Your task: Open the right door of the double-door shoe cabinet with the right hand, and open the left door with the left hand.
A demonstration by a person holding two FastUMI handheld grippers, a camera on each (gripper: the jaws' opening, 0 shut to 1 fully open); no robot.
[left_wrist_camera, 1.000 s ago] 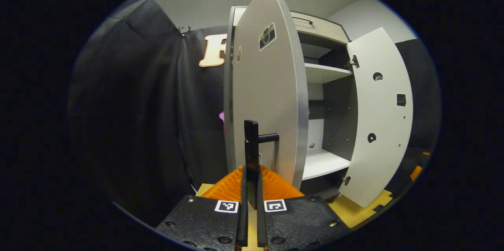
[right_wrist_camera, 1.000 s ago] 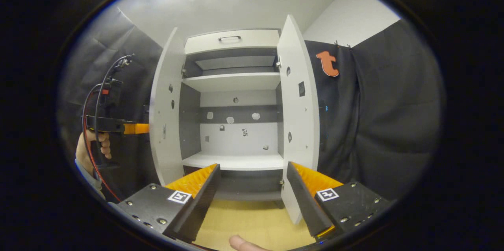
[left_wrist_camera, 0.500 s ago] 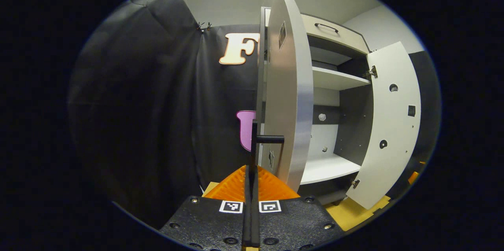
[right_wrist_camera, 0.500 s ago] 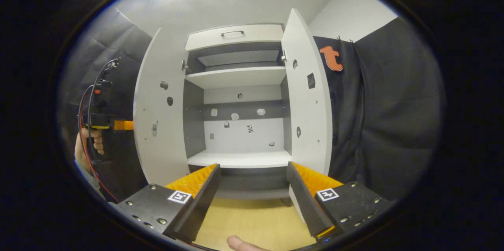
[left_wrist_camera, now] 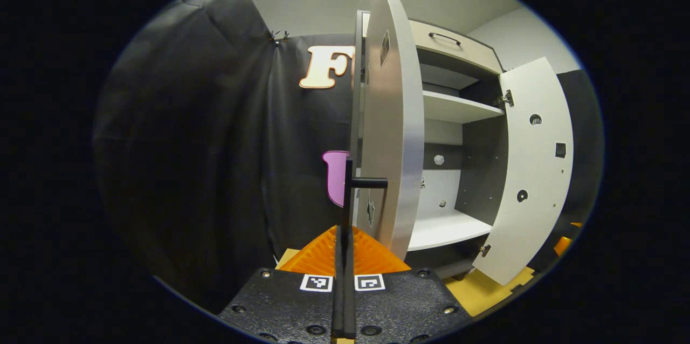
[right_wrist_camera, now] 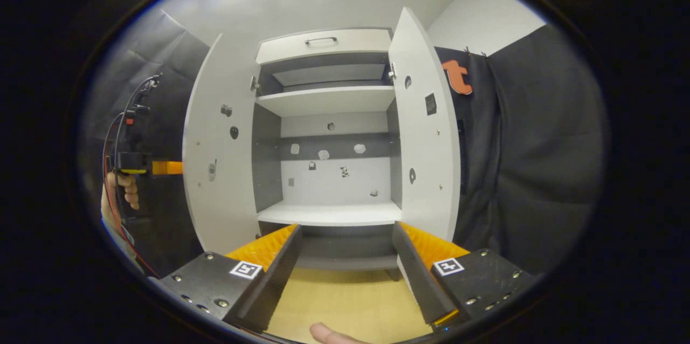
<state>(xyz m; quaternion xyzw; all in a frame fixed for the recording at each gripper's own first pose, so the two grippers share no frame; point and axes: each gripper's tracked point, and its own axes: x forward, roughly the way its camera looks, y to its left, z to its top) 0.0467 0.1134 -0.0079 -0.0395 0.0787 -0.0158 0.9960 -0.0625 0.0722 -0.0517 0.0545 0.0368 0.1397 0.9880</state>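
The white double-door shoe cabinet (right_wrist_camera: 329, 98) stands with both doors swung wide. In the left gripper view the left door (left_wrist_camera: 391, 117) shows edge-on. My left gripper (left_wrist_camera: 343, 229) is shut on the upright bar of its black handle (left_wrist_camera: 369, 183). The right door (left_wrist_camera: 533, 166) hangs open farther off. In the right gripper view my right gripper (right_wrist_camera: 346, 227) is open and holds nothing, in front of the lower shelf (right_wrist_camera: 331, 214) and clear of the right door (right_wrist_camera: 426, 144). Behind the left door (right_wrist_camera: 221, 155), the left gripper (right_wrist_camera: 151, 167) is held by a hand (right_wrist_camera: 121, 187).
A drawer with a dark handle (right_wrist_camera: 323, 45) tops the cabinet. Black cloth walls close in on both sides (right_wrist_camera: 528, 160). A yellow floor mat (right_wrist_camera: 345, 301) lies in front of the cabinet. Red and black cables (right_wrist_camera: 116, 133) trail from the left gripper. A fingertip (right_wrist_camera: 323, 333) shows at the bottom.
With the left gripper on its handle, the left door has swung farther open, from angled to nearly edge-on. The right gripper stays open and has barely shifted.
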